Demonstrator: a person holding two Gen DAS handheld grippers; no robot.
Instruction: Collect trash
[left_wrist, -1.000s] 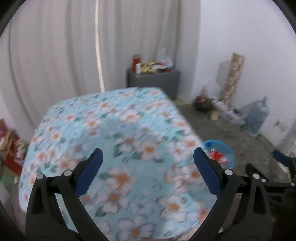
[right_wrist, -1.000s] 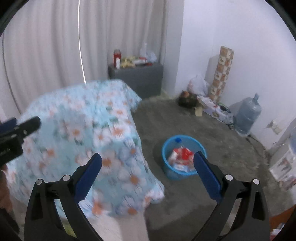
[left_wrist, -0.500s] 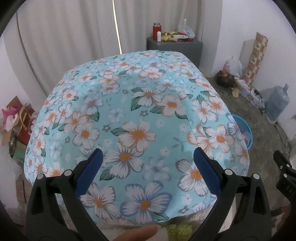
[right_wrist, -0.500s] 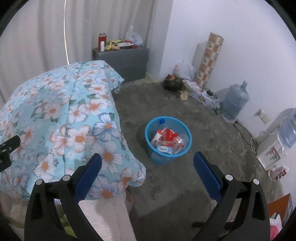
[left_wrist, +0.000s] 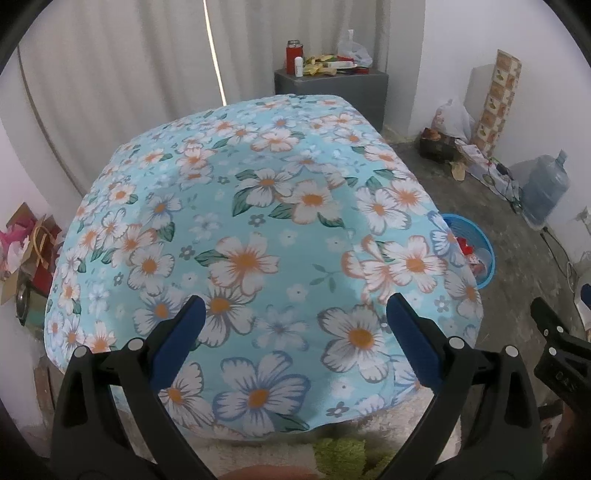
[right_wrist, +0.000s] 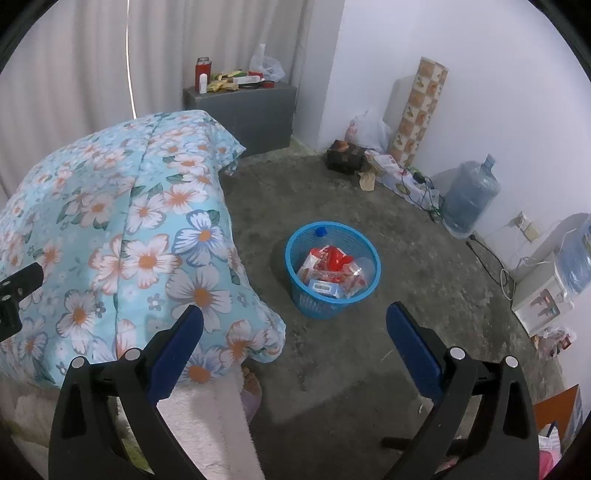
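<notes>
rough concrete floor (right_wrist: 424, 280), round blue mesh basket (right_wrist: 364, 291) of crinkled wrappers (right_wrist: 328, 271), floral cloth (left_wrist: 258, 236), both hand-held grippers (left_wrist: 293, 341) (right_wrist: 293, 343) apart, empty

left gripper (left_wrist: 291, 325) — jaws apart — above floral cloth (left_wrist: 258, 236), blue basket (left_wrist: 476, 254) beside.

A lived-in home room is indicated by floral bedding (left_wrist: 258, 236), curtains (left_wrist: 129, 74), a water jug (right_wrist: 469, 195) and a trash basket (right_wrist: 332, 273).

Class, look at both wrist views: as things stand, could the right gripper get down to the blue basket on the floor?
Probably yes. The right gripper is open and empty, and bare floor lies between it and the blue basket; the flowered cloth hangs off to one side, apart from it.
</notes>
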